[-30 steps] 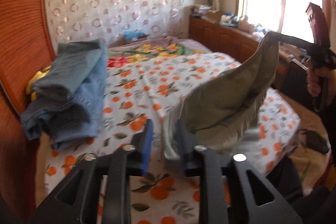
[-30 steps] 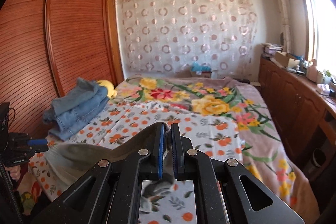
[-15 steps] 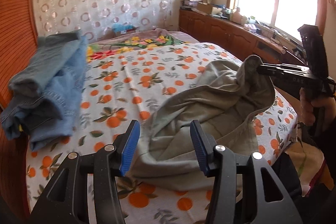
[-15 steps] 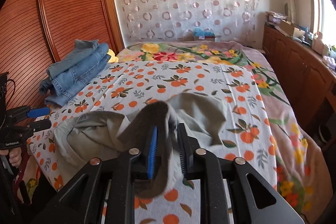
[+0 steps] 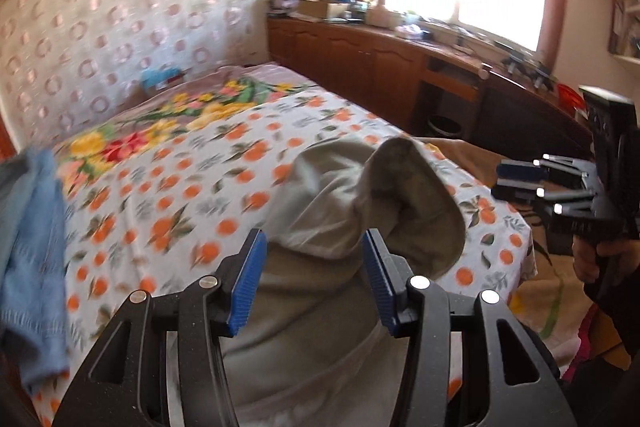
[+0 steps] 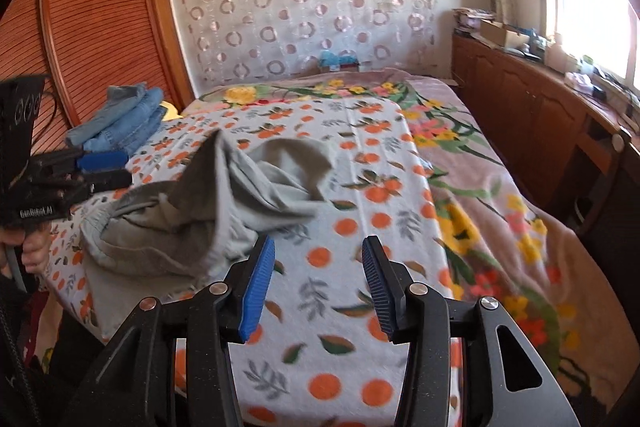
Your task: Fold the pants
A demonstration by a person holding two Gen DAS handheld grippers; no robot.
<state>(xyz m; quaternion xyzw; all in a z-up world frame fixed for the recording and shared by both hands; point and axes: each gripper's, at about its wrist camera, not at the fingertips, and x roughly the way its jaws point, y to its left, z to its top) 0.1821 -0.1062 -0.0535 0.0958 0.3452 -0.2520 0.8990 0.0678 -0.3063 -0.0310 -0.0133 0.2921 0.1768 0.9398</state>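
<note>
Lying crumpled on the bed (image 6: 340,267), grey pants (image 6: 240,195) sit free of both just-opened claws.

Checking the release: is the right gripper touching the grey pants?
Apart. The right wrist view shows the right gripper open over bare bedsheet, pants off left.

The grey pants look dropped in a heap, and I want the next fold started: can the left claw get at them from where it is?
Probably yes. The left claw is open right over the grey pants, with nothing between them.
</note>
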